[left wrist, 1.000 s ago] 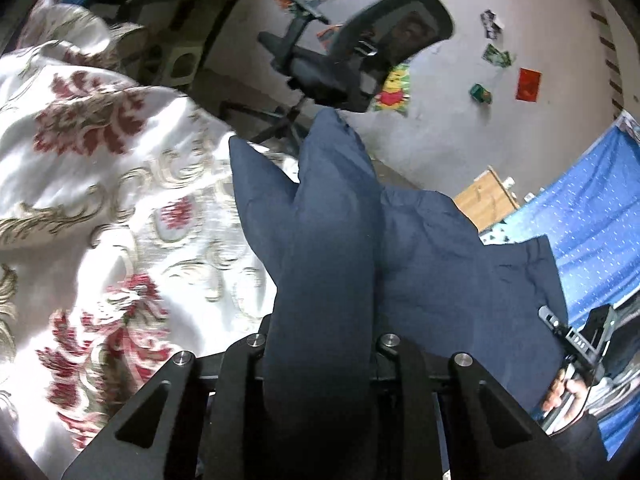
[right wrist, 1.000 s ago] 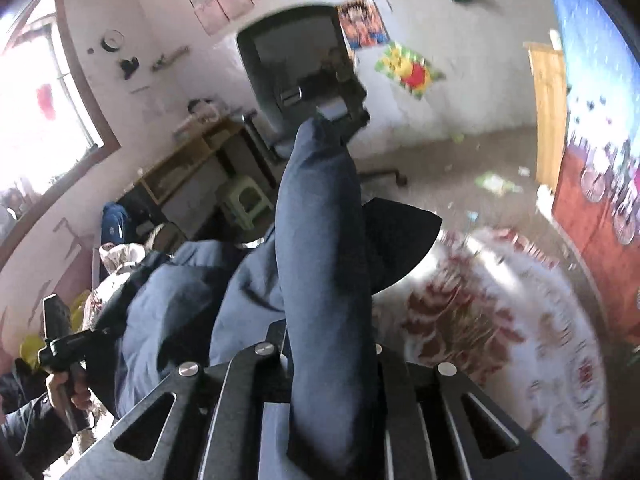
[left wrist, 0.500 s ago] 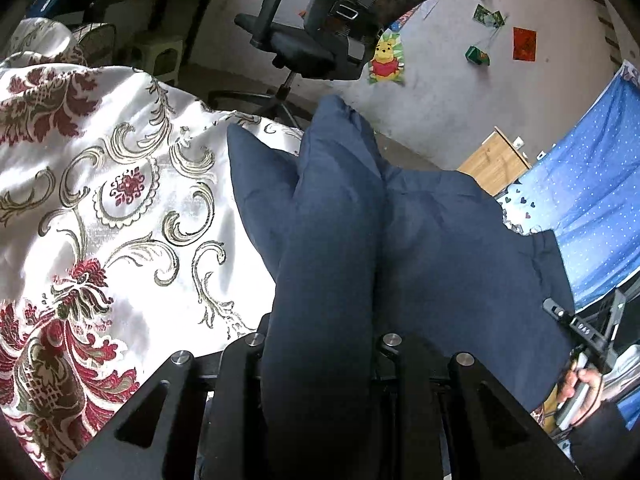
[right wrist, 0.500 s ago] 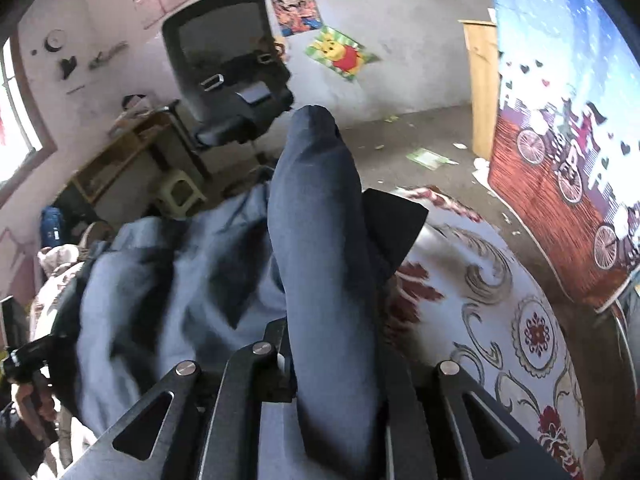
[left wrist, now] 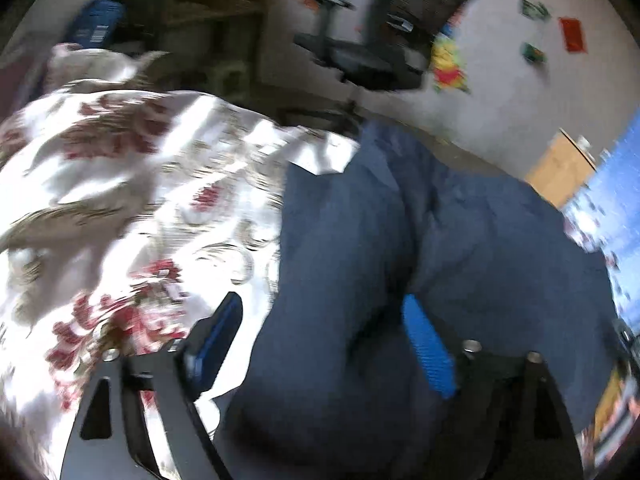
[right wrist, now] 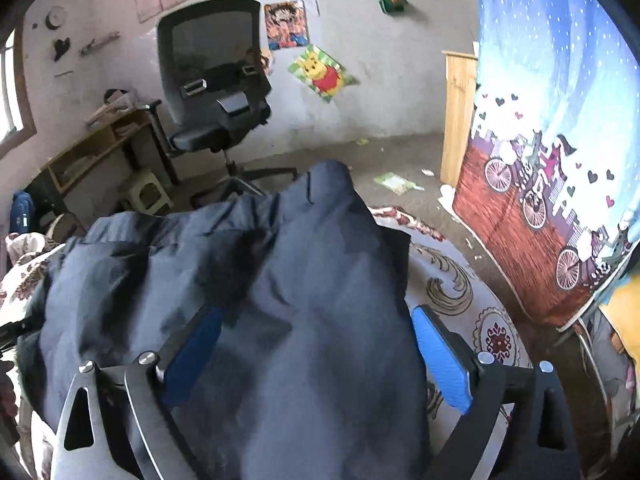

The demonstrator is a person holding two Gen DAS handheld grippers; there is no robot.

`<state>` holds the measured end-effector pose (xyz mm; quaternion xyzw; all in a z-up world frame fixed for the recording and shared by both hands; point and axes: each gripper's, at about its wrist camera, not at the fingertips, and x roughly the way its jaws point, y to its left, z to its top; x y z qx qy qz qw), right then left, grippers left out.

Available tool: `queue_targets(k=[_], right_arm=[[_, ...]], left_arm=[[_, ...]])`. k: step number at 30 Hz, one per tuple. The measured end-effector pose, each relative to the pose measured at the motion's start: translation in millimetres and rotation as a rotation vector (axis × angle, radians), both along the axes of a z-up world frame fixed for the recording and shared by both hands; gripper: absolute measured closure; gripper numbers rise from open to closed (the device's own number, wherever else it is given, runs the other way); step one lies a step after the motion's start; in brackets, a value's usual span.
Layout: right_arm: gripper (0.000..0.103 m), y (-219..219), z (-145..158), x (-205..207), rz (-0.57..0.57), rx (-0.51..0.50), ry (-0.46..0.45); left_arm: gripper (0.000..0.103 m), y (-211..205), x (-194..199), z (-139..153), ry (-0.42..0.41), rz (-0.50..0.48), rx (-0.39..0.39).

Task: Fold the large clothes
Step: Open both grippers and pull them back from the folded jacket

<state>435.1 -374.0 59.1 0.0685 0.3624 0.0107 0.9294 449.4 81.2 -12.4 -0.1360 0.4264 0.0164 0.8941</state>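
A large dark blue garment [left wrist: 400,248] lies bunched on a white bedspread with red and gold flowers [left wrist: 132,184]. My left gripper [left wrist: 324,320] is opening: its blue pads [left wrist: 428,348] stand wide apart, with a slack fold of the garment between them, not pinched. The same garment [right wrist: 280,280] fills the right wrist view. My right gripper [right wrist: 316,328] is opening too, its blue pads [right wrist: 440,356] spread on either side of a loose ridge of the cloth. The bedspread [right wrist: 460,280] shows to the right of the garment.
A black office chair [right wrist: 216,92] stands beyond the bed's far edge, beside a wooden desk [right wrist: 92,144] and a small stool [right wrist: 148,192]. A blue patterned curtain [right wrist: 552,140] hangs at the right, by a wooden post [right wrist: 456,116]. Litter lies on the floor [right wrist: 396,184].
Both grippers were shut on ridges of the blue garment; now both sets of jaws stand wide and the cloth has slumped. Both cameras have sunk and tilted toward the bed.
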Motion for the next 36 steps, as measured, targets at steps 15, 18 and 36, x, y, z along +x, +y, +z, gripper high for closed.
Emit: queue_targets(k=[15, 18, 36], right_arm=[[0.000, 28.7, 52.0, -75.1, 0.030, 0.021, -0.191], [0.000, 35.4, 67.9, -95.2, 0.040, 0.012, -0.223], [0.000, 69.6, 120.1, -220.6, 0.121, 0.003, -0.380]], left_arm=[[0.002, -43.5, -70.6, 73.8, -0.274, -0.035, 0.097], [0.002, -56.7, -95.1, 88.7, -0.341, -0.047, 0.123], [0.002, -82.4, -228.3, 144.9, -0.504, -0.125, 0.252]])
